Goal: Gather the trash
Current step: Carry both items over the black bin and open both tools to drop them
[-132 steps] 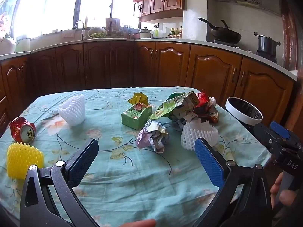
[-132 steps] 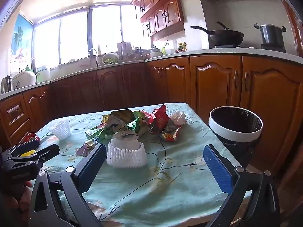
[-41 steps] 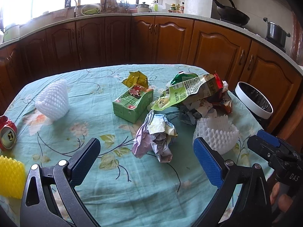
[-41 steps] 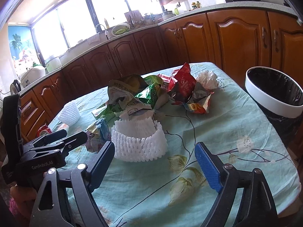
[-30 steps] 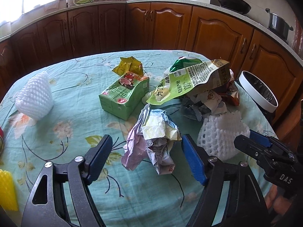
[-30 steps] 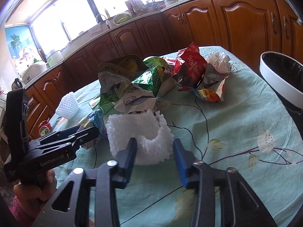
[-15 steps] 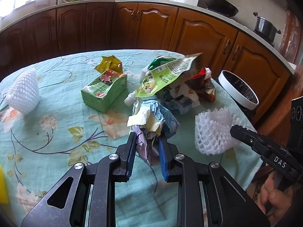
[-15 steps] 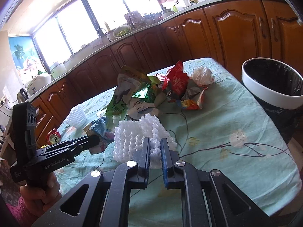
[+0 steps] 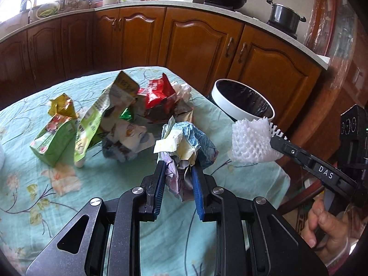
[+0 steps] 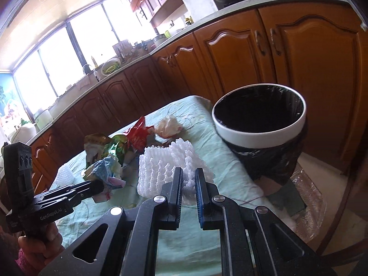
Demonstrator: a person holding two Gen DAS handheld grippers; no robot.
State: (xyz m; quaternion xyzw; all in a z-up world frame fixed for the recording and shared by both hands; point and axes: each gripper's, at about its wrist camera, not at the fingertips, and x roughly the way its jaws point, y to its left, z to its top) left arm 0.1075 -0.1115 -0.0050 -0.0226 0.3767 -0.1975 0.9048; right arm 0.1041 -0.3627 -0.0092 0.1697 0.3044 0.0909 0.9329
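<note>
My left gripper (image 9: 177,168) is shut on a crumpled wad of paper and wrappers (image 9: 184,145), held above the table. My right gripper (image 10: 189,172) is shut on a white foam fruit net (image 10: 163,163), lifted off the table; the net also shows in the left wrist view (image 9: 250,140) at the right gripper's tip, near the bin. The trash bin (image 10: 260,133), white rim with black liner, stands on the floor beside the table's right edge; it also shows in the left wrist view (image 9: 232,112). More trash lies on the table: a green carton (image 9: 53,140), snack bags (image 9: 105,110), a red wrapper (image 9: 158,94).
The table has a teal flowered cloth (image 9: 46,195). Another white foam net (image 10: 65,173) lies at its far left. Brown kitchen cabinets (image 9: 207,48) run behind the table and bin. A wok and a pot (image 9: 285,16) sit on the counter.
Both grippers have lifted their trash and moved right toward the bin. The foam net now hangs next to the bin's rim; the bin looks larger in the right wrist view.
</note>
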